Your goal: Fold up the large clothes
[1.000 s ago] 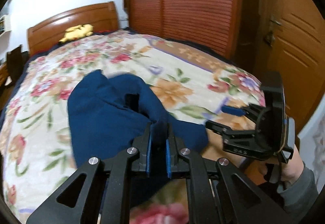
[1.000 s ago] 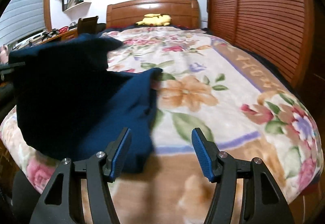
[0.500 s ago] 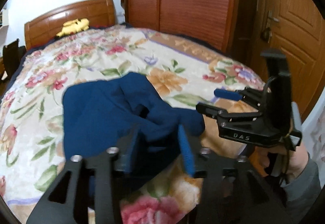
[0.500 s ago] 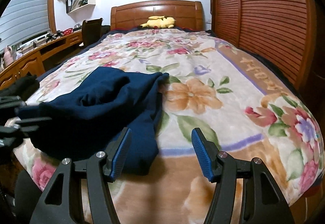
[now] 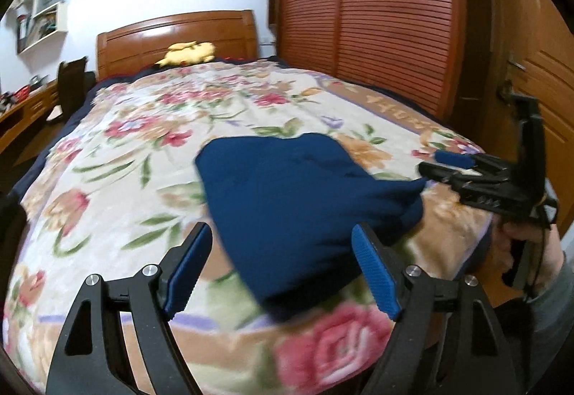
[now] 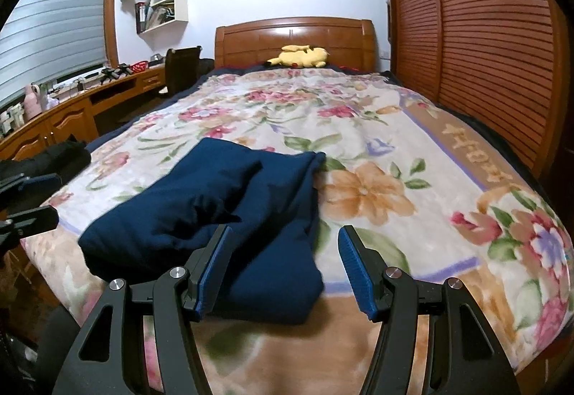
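On the floral bed (image 6: 394,151), the folded navy garment (image 6: 229,212) lies released; both claws gape, left (image 5: 283,269) just widened, right (image 6: 283,269)

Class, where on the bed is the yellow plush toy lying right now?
In the right wrist view, the yellow plush toy lies at the bed's far end, against the wooden headboard, far beyond the navy garment.

One navy garment (image 6: 222,215) is lying near the foot edge of one bed (image 6: 412,151). One yellow plush toy (image 6: 301,56) is lying at the headboard edge. Two claws are showing: left claw (image 5: 283,269), right claw (image 6: 287,269).
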